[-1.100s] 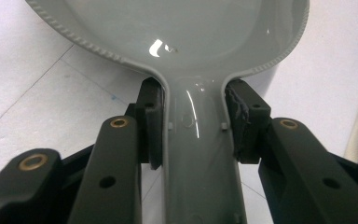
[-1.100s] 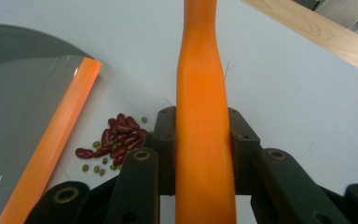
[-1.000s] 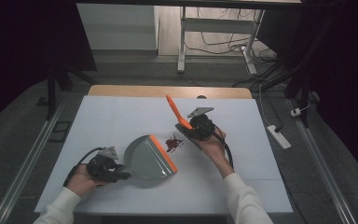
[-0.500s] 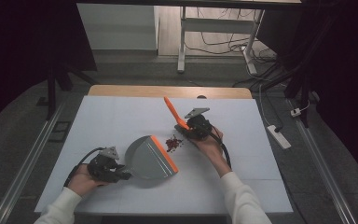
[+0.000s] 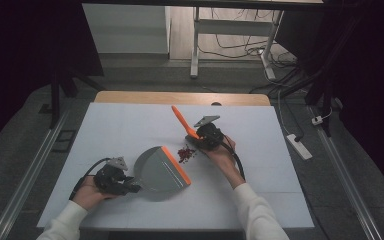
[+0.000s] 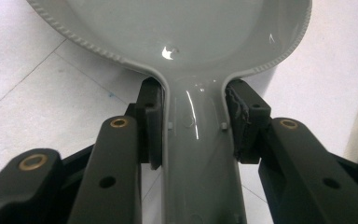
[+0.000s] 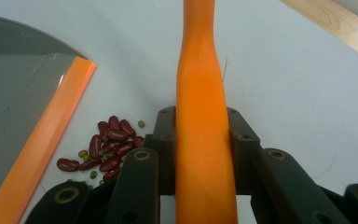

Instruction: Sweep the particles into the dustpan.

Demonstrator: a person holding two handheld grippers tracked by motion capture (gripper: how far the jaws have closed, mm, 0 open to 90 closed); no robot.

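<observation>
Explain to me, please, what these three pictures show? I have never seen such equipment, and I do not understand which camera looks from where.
A person sits at a white table and holds a hand tool with two black jaws in each hand. One picture looks down from above; each of the other two comes from a camera riding on one tool. The left gripper is shut on the handle of a grey dustpan with an orange lip. The right gripper is shut on the orange brush handle. Between them lies a small pile of red beans with a few small greenish ones, apart from the dustpan's lip.
</observation>
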